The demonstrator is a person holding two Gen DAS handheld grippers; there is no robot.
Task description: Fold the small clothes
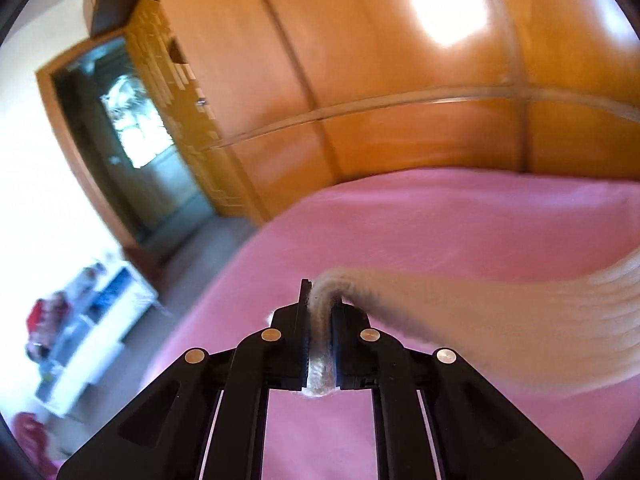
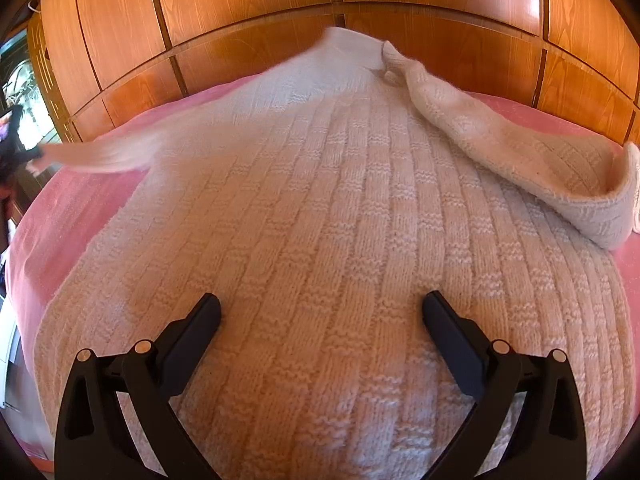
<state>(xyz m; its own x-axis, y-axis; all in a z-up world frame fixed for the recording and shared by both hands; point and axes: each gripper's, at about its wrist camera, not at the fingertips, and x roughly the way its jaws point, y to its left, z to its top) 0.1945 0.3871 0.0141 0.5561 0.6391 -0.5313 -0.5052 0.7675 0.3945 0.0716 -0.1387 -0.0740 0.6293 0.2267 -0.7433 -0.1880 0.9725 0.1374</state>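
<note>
A cream knitted sweater (image 2: 320, 208) lies spread on the pink bed (image 2: 72, 208). Its right sleeve (image 2: 500, 144) is folded across the body. Its left sleeve (image 2: 104, 156) is lifted and stretched out to the left, blurred. In the left wrist view my left gripper (image 1: 322, 304) is shut on the cuff of that sleeve (image 1: 480, 320), which trails off to the right above the bed. My right gripper (image 2: 322, 312) stands open just over the lower part of the sweater, with only flat knit between its fingers.
A wooden wardrobe (image 2: 320, 0) runs along the far side of the bed. In the left wrist view a doorway (image 1: 132, 140) and a white shelf unit (image 1: 100, 320) stand left of the bed, past its edge.
</note>
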